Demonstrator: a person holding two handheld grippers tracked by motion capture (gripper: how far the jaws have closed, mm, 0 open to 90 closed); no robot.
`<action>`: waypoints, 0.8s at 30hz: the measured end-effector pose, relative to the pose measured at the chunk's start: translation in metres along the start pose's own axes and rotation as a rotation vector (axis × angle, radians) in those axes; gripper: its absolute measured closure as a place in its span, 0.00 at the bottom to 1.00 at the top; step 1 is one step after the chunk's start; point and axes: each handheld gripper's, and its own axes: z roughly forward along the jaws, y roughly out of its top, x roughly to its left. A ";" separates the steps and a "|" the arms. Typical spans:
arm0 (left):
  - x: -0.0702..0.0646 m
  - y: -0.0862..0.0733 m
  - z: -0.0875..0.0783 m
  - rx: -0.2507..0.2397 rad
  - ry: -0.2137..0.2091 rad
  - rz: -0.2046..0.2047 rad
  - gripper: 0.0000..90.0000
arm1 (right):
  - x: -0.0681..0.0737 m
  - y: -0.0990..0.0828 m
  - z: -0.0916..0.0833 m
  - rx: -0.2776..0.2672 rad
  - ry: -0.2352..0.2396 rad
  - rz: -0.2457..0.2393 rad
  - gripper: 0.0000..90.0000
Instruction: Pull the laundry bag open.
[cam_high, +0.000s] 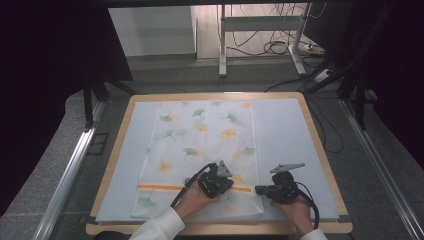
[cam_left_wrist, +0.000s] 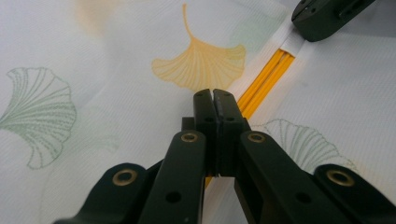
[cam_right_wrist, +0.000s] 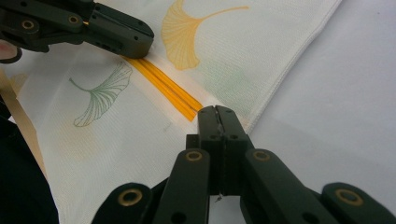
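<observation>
**Both grippers clenched over the cloth's orange stripe**

Left gripper (cam_high: 223, 182) low over the leaf-printed cloth (cam_high: 205, 145), near the front edge of the tabletop (cam_high: 320, 145), right of the middle of that edge. Jaws pressed flat together, nothing visible between the tips in the left gripper view (cam_left_wrist: 215, 100); tips poised directly above the orange stripe (cam_left_wrist: 264, 81), whether touching the fabric cannot be told. Held by the left hand (cam_high: 192, 200), white sleeve (cam_high: 160, 227) entering from the front edge.

Right gripper (cam_high: 261, 190) just beside the left one, toward the front right corner of the tabletop, at the cloth's right hem where the stripe ends. Jaws likewise clamped shut in the right gripper view (cam_right_wrist: 218, 116), no fabric seen between them; tips above the end of the stripe and the hem, contact not discernible. Gripped by the right hand (cam_high: 295, 210).

Cloth spread flat on the pale blue mat (cam_high: 285, 130), reaching from near the back edge almost to the front edge, left of centre on the mat. Printed with green and yellow ginkgo leaves (cam_left_wrist: 201, 63); stripe crossing it parallel to the front edge.
</observation>
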 end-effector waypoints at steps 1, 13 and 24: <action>0.000 0.000 0.000 0.001 0.001 0.000 1.00 | 0.000 0.000 0.000 0.000 0.000 0.000 0.99; 0.003 -0.003 -0.003 0.005 0.003 -0.008 1.00 | 0.000 0.000 0.000 0.000 0.001 -0.002 0.99; 0.006 -0.007 -0.006 0.007 0.008 -0.014 1.00 | 0.000 0.000 0.000 -0.002 0.000 -0.005 0.99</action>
